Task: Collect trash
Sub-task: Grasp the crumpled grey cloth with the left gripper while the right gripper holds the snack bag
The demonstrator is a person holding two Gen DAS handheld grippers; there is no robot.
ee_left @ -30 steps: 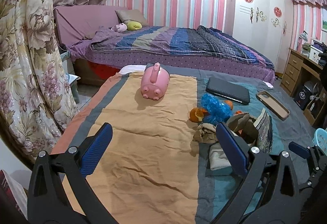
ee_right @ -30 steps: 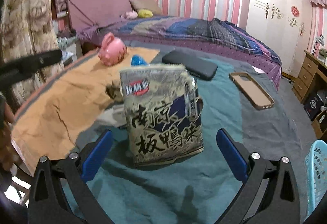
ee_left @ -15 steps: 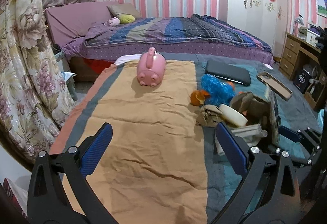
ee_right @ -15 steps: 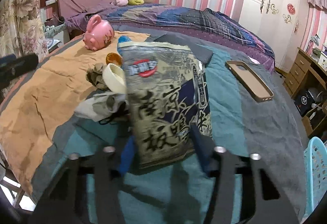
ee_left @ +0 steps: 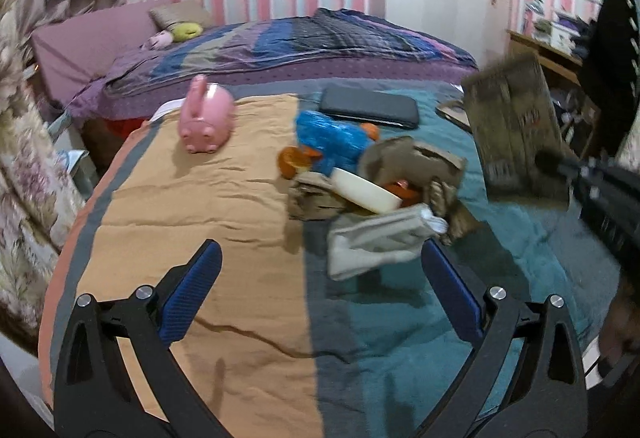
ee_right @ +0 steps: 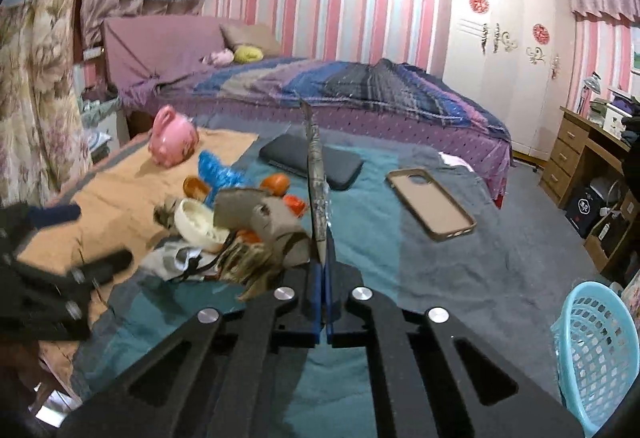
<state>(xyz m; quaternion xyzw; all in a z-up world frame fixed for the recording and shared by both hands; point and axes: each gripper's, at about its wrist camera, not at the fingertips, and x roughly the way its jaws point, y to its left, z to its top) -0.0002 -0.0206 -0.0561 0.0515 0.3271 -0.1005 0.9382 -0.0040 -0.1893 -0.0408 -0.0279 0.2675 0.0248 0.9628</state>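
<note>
On the far left of the tabletop (ee_left: pixel 192 238) a pink piggy bank (ee_left: pixel 206 116) lies on the orange cloth, not trash by the look of it. The left tongs (ee_left: pixel 320 286) hang released and empty near the heap of trash (ee_left: pixel 380 194): blue bag, orange peels, white bowl, crumpled paper and a grey wrapper, all uncollected. Right of the heap, the right tongs (ee_right: pixel 322 266) are clenched on the snack bag (ee_right: pixel 316 174), lifted clear and seen edge-on. A black case and a phone case (ee_right: pixel 430 204) lie farther right. The blue basket (ee_right: pixel 596 350) at near right looks like the destination; nearly everything remains to be done.
</note>
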